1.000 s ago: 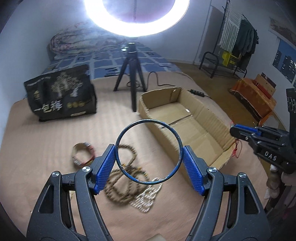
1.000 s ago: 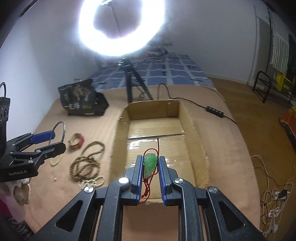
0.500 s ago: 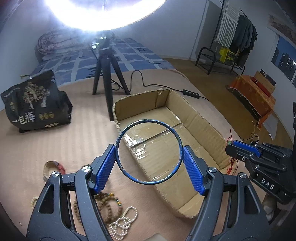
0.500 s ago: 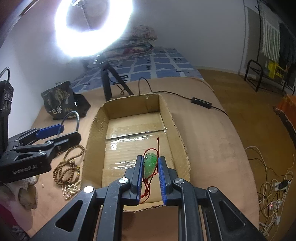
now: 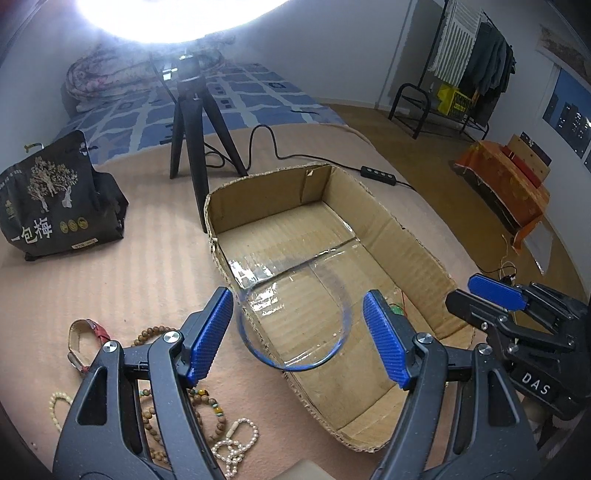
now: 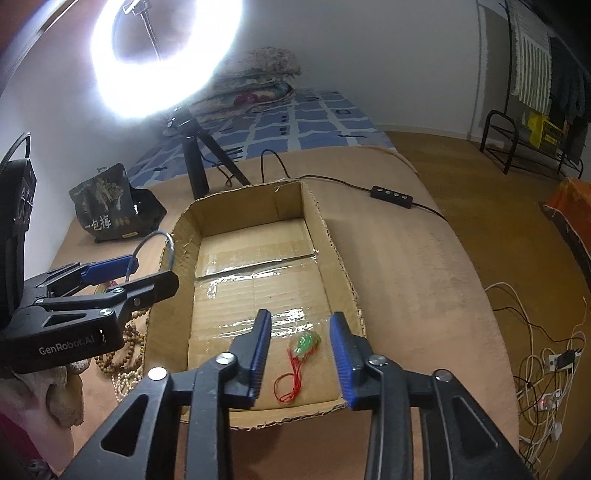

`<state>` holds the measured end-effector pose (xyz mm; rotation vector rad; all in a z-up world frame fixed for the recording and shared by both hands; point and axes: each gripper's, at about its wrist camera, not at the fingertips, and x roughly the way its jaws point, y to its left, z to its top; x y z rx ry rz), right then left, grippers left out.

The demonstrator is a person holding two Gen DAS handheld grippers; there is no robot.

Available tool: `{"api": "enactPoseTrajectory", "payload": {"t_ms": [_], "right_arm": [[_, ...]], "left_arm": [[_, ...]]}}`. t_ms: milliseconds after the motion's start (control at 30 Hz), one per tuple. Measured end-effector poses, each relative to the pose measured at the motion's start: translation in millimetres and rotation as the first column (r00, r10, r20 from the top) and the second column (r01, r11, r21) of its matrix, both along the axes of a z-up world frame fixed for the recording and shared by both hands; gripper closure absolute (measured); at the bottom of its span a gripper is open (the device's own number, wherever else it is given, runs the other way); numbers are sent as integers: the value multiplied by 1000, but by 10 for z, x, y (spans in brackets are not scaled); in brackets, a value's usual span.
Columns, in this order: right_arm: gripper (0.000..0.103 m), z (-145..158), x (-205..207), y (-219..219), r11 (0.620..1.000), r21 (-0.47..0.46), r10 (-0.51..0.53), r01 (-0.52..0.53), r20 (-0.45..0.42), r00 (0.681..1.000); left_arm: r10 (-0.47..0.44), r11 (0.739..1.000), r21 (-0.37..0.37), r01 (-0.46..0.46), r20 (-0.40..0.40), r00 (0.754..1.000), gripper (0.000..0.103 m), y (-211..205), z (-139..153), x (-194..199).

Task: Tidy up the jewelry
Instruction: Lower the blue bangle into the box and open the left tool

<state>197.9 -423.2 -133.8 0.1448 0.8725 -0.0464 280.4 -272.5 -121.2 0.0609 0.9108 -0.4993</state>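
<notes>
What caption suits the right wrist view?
Open right gripper above a green pendant lying in the cardboard box.

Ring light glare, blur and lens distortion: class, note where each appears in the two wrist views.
Left wrist view: ring light blows out the top edge; blue bangle smears with motion blur. Right wrist view: ring light glares white; packing tape in the cardboard box glints. Fisheye curves both pictures' edges.

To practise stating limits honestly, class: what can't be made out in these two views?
- Left wrist view: the bangle is motion-blurred; whether the left claw grips it is unclear.
- Left wrist view: the green pendant is mostly hidden behind that claw's finger.
- Right wrist view: the wooden beads are partly hidden behind the left claw.
</notes>
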Motion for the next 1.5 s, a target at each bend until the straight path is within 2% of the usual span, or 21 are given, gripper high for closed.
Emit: {"api": "enactPoseTrajectory", "payload": {"t_ms": [100, 467, 633, 800, 967, 1067, 1300, 1500], "right_arm": [[39, 19, -24, -5, 1000, -17, -19, 19, 10, 1000], [37, 67, -53, -36, 999, -11, -38, 38, 23, 999], [21, 111, -67, 6, 999, -18, -43, 43, 38, 998], [8, 171, -94, 62, 998, -38, -56, 59, 57, 997], [7, 241, -117, 152, 998, -38, -44, 47, 75, 996], [7, 297, -133, 252, 999, -36, -19, 22, 88, 996], [7, 436, -152, 658, 996, -43, 84, -79, 125, 989], [7, 458, -114, 1056, 984, -21, 181, -180, 129, 975]], "left_arm": [[-1, 1000, 3, 1, -4, 1000, 27, 3, 9, 5], [16, 1000, -7, -16, 7, 1000, 27, 119, 61, -31], [28, 1000, -5, -28, 26, 999, 27, 232, 133, -96], [62, 997, -42, -61, 18, 998, 27, 457, 225, -131], [85, 996, -41, -83, 44, 995, 27, 782, 387, -200], [95, 995, -14, -94, 78, 992, 27, 1044, 507, -269], [162, 987, -5, -163, 107, 981, 27, 1732, 688, -407], [223, 974, 5, -225, 103, 969, 27, 2283, 698, -553]]}}
